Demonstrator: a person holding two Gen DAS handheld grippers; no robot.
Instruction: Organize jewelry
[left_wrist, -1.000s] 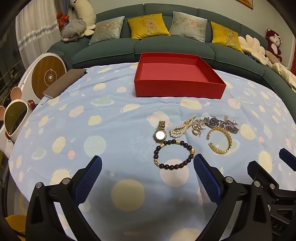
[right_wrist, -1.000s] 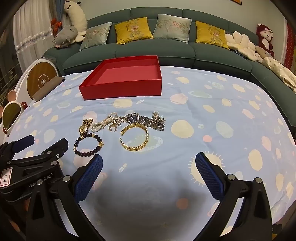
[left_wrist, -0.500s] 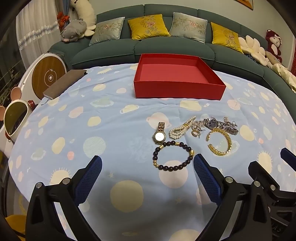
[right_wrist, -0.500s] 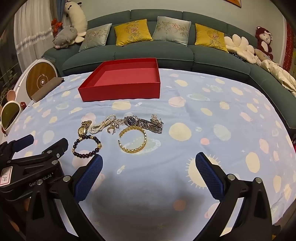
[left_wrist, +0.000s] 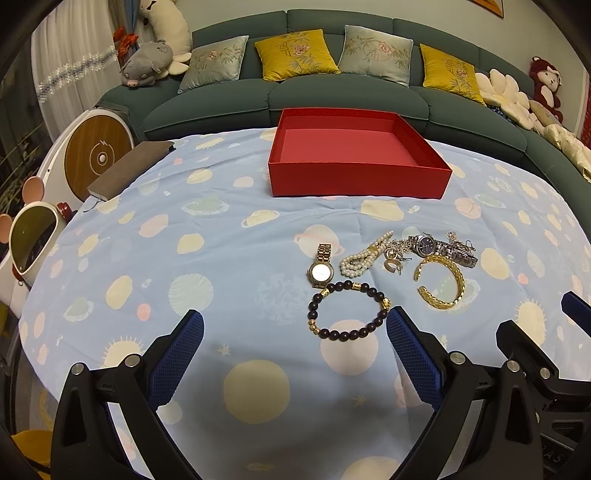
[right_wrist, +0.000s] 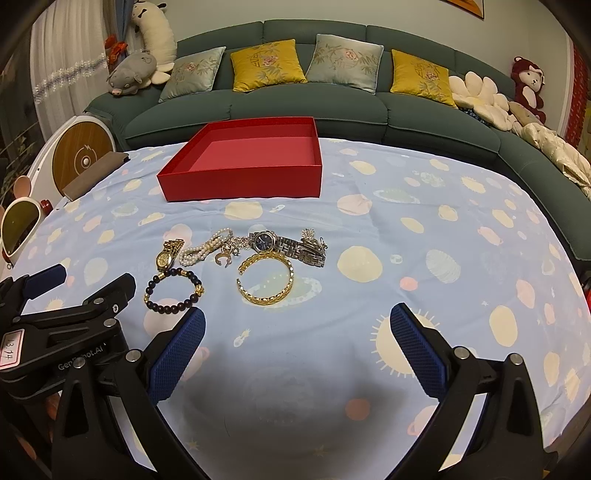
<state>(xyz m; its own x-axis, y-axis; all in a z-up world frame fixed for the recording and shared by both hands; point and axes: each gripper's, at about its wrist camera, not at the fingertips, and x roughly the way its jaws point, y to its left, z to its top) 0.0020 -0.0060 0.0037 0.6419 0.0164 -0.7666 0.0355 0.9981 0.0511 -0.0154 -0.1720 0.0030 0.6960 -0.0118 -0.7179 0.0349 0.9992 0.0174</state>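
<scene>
Jewelry lies in a loose cluster on the blue planet-print cloth: a dark bead bracelet, a gold watch, a pearl strand, a gold cuff bangle, and a silver watch among small silver pieces. Behind them stands an empty red box. My left gripper is open, just short of the bead bracelet. My right gripper is open, in front of the bangle, holding nothing.
A green sofa with yellow and grey cushions curves behind the table. A brown notebook lies at the cloth's far left edge. A round white and wood device stands left of the table. Plush toys sit on the sofa.
Both grippers have drifted slightly back and up, so the jewelry sits a little farther off in both views. Nothing was picked up or moved.
</scene>
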